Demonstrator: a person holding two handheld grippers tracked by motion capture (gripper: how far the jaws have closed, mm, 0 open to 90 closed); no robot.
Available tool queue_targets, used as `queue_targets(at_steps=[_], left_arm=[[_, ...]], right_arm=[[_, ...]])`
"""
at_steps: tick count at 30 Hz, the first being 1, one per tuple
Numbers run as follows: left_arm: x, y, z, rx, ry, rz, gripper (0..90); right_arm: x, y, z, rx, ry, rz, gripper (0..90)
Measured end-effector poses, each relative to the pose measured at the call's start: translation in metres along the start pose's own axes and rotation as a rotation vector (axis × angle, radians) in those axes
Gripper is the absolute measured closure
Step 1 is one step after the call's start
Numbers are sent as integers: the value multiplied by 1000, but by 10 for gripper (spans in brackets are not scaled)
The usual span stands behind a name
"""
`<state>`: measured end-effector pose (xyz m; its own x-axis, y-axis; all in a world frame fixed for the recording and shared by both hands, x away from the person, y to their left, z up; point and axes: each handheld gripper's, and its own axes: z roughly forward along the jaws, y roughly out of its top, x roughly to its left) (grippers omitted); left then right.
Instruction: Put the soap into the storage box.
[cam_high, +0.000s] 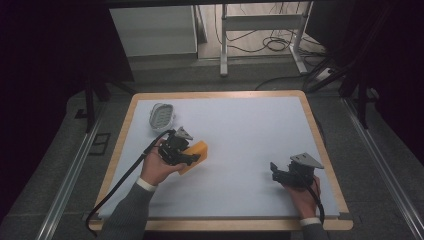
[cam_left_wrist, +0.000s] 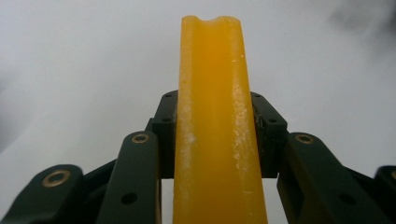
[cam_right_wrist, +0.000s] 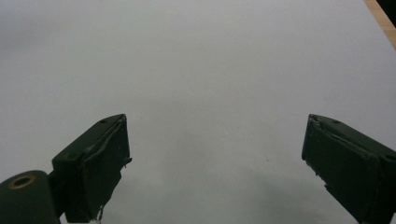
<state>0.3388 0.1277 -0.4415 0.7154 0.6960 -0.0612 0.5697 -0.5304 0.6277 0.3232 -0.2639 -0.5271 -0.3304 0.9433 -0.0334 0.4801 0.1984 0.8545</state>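
Observation:
A yellow-orange sponge-like block (cam_high: 196, 154) sits at the left-centre of the white table mat, held edge-on by my left gripper (cam_high: 191, 157), which is shut on it. In the left gripper view the block (cam_left_wrist: 215, 126) stands tall between the two black jaws, pressed on both sides. My right gripper (cam_high: 274, 169) rests low at the right of the mat, pointing left, open. In the right gripper view its fingertips (cam_right_wrist: 100, 163) stand wide apart with bare white mat between them.
A pale oval soap-dish-like object (cam_high: 161, 116) lies at the back left of the mat. The white mat (cam_high: 240, 130) has a wooden table border (cam_high: 320, 140). Beyond the table stand a desk frame and floor cables (cam_high: 270, 42).

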Motion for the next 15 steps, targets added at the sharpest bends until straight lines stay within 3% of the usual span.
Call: queue_targets(at_steps=[15], left_arm=[[13, 3, -6, -28, 19, -35, 612]], right_arm=[[0, 0, 0, 1, -3, -3, 78]])
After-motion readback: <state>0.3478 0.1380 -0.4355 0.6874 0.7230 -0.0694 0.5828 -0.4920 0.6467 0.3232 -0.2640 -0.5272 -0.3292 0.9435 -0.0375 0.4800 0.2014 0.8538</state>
